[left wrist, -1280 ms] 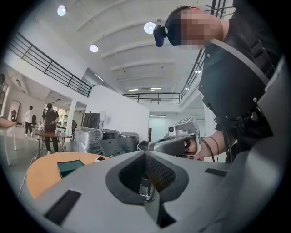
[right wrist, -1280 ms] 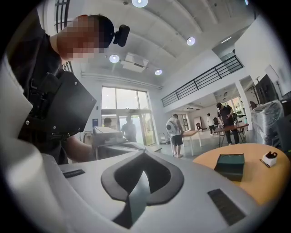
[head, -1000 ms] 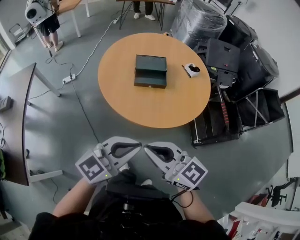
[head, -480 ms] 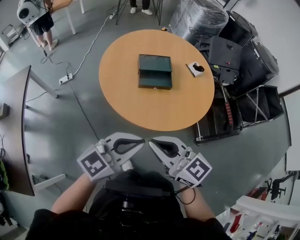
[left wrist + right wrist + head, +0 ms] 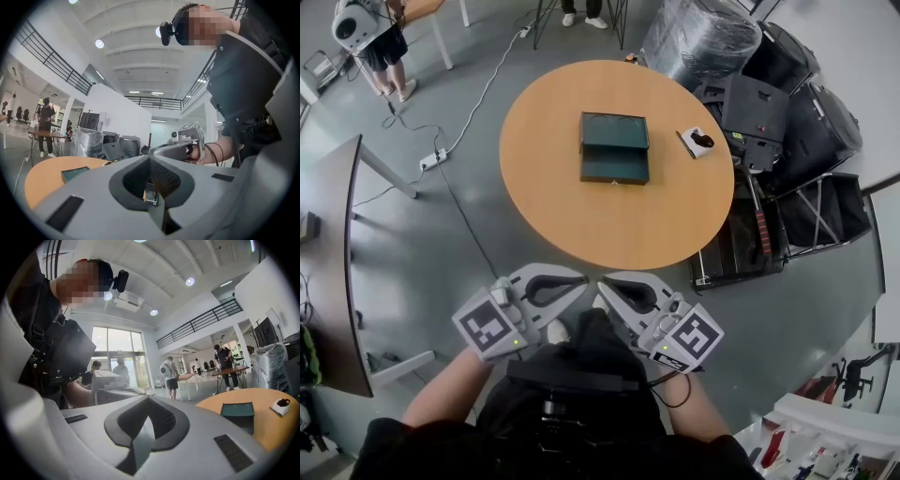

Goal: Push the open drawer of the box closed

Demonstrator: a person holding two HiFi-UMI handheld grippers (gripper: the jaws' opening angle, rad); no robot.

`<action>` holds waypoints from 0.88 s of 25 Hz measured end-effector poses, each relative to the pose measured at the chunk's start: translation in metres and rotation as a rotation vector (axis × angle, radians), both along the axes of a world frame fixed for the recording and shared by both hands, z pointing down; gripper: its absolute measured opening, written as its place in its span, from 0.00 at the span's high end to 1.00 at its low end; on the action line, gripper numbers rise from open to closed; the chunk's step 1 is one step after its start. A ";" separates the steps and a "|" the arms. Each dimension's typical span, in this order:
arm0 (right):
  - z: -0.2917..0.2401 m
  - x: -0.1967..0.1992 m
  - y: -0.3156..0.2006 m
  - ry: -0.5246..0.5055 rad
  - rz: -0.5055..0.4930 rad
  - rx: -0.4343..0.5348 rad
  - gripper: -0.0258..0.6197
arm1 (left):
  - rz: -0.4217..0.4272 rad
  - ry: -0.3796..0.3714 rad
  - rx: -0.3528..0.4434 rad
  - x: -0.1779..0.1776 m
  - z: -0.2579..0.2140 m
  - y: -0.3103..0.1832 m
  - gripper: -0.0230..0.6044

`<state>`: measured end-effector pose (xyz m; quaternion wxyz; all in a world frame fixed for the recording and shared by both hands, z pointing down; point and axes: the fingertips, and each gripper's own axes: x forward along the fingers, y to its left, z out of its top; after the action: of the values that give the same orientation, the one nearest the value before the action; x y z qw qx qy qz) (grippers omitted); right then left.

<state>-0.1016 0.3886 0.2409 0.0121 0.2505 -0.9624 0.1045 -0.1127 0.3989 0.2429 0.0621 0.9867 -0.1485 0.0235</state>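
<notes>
A dark green box point(image 5: 614, 131) sits on the round wooden table point(image 5: 581, 220), its drawer point(image 5: 614, 169) pulled out toward me. Both grippers hang low in front of my body, well short of the table's near edge. The left gripper point(image 5: 584, 279) and right gripper point(image 5: 602, 285) point tips inward, nearly touching each other. Both are shut with nothing held. The left gripper view shows its shut jaws point(image 5: 150, 157) and the box point(image 5: 75, 173) at far left. The right gripper view shows shut jaws point(image 5: 149, 397) and the box point(image 5: 237, 411) at right.
A small white card with a black object point(image 5: 697, 142) lies on the table right of the box. Black cases point(image 5: 787, 122) and a wrapped pallet point(image 5: 694, 37) crowd the table's right side. A grey desk point(image 5: 333, 253) stands left; a cable and power strip point(image 5: 431, 157) cross the floor.
The head view has shifted slightly, so the table sits a little further right in frame. Both grippers rose slightly and stayed shut, close together.
</notes>
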 end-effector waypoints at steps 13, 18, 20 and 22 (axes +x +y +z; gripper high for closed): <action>0.013 0.037 -0.074 -0.025 -0.035 -0.021 0.95 | -0.058 0.011 -0.040 0.032 0.007 -0.072 0.95; 0.013 0.062 -0.111 -0.024 -0.067 -0.018 0.95 | -0.084 0.004 -0.060 0.059 0.006 -0.109 0.95; 0.012 0.074 -0.125 -0.030 -0.080 -0.018 0.95 | -0.097 -0.001 -0.062 0.072 0.007 -0.124 0.95; 0.012 0.086 -0.138 -0.033 -0.093 -0.019 0.95 | -0.110 -0.003 -0.066 0.085 0.007 -0.138 0.95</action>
<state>-0.0160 0.2505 0.2529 0.0036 0.2036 -0.9720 0.1170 -0.0281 0.2610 0.2495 0.0958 0.9744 -0.2018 0.0262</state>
